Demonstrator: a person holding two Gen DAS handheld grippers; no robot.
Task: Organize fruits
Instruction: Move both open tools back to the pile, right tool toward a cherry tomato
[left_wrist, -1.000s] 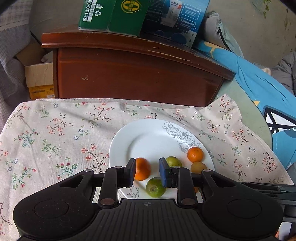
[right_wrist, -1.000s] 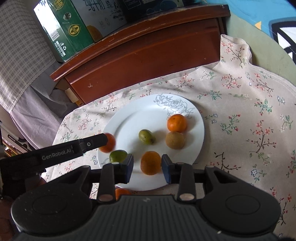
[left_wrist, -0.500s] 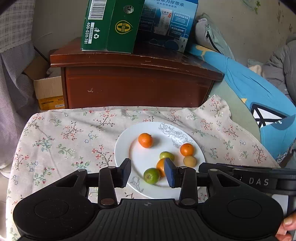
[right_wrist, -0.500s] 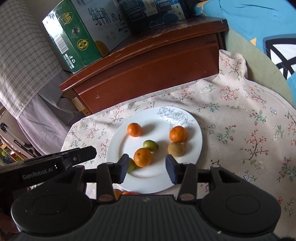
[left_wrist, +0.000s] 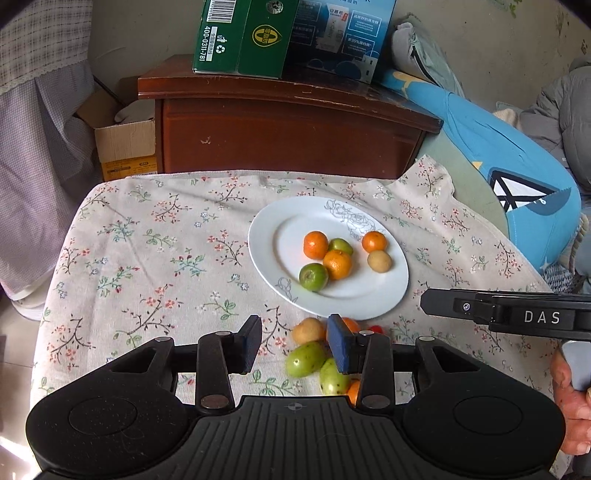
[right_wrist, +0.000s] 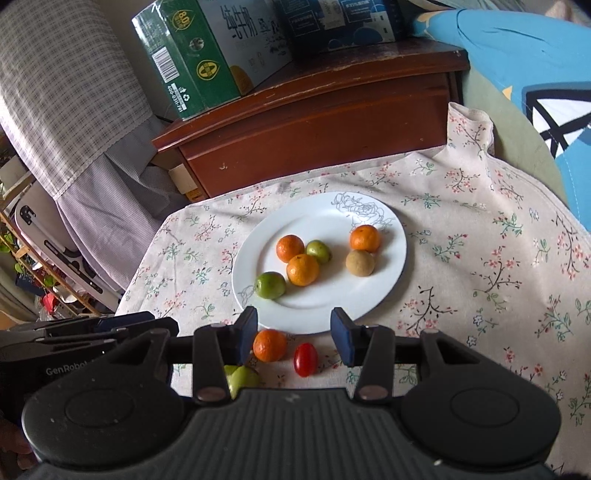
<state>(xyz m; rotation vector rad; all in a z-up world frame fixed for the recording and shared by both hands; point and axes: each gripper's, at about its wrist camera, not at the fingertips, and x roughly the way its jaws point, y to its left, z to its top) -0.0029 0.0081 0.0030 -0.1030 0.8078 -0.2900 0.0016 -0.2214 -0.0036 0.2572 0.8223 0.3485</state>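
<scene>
A white plate (left_wrist: 391, 295) (right_wrist: 369, 295) on the flowered cloth holds three small oranges (left_wrist: 315, 244) (right_wrist: 302, 269), two green fruits (left_wrist: 313, 276) (right_wrist: 270, 284) and a tan fruit (left_wrist: 379, 261) (right_wrist: 360, 262). Loose fruit lies on the cloth in front of the plate: green fruits (left_wrist: 306, 359), a tan fruit (left_wrist: 308, 330), an orange (right_wrist: 269, 345) and a red cherry tomato (right_wrist: 305, 359). My left gripper (left_wrist: 294, 345) is open and empty above the loose fruit. My right gripper (right_wrist: 294, 335) is open and empty above the orange and tomato.
A dark wooden cabinet (left_wrist: 288, 129) (right_wrist: 314, 122) stands behind the table with a green carton (left_wrist: 240, 37) and a blue carton on top. A cardboard box (left_wrist: 125, 147) sits on the floor at left. Blue bedding (left_wrist: 517, 166) lies at right.
Both grippers have pulled back and up from the plate and opened wider. Each let go of an orange, which now sits on the plate. The loose fruit in front has come into view.
</scene>
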